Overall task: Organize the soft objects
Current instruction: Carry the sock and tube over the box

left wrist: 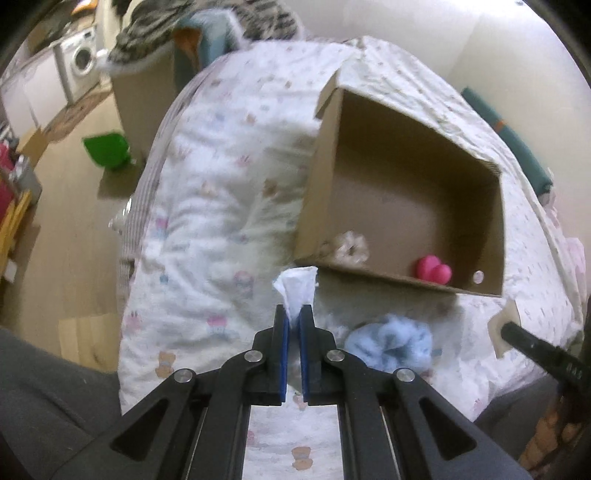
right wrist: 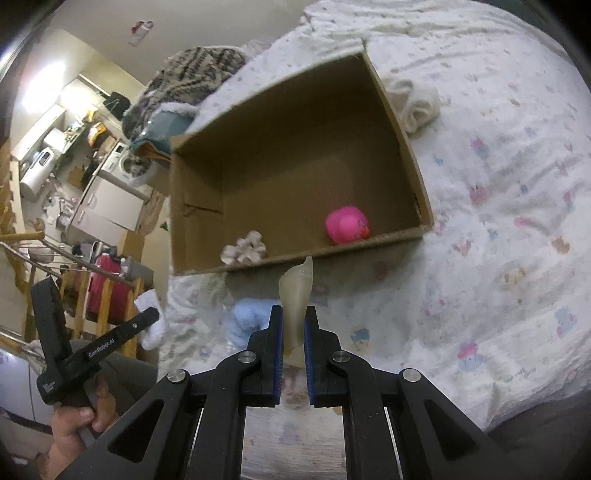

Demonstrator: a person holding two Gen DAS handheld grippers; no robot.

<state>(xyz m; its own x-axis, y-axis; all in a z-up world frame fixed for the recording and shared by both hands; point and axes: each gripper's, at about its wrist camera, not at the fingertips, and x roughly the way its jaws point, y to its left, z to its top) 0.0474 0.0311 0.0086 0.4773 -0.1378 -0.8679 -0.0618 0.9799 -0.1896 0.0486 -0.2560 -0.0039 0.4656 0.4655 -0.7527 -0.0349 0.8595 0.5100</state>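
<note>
An open cardboard box (left wrist: 406, 140) (right wrist: 406, 147) lies on the patterned bed quilt (left wrist: 207, 206). Inside it are a pink rubber duck (left wrist: 432, 271) (right wrist: 347, 225) and a beige scrunchie (left wrist: 347, 247) (right wrist: 245, 247). My left gripper (left wrist: 294, 314) (right wrist: 149, 317) is shut on a white cloth (left wrist: 297, 288) (right wrist: 153, 328), held above the quilt just in front of the box's near wall. My right gripper (right wrist: 294, 314) (left wrist: 511, 330) is shut on a pale beige, translucent soft piece (right wrist: 297, 295) (left wrist: 502, 326), also in front of the box. A fluffy light-blue item (left wrist: 391, 341) (right wrist: 247, 321) lies on the quilt between the grippers.
A cream rolled cloth (right wrist: 413, 103) lies on the quilt beside the box's right wall. A striped blanket (left wrist: 155, 33) is heaped at the bed's far end. A green bin (left wrist: 107, 149) stands on the floor to the left. A person's hand (right wrist: 81, 417) grips the left tool's handle.
</note>
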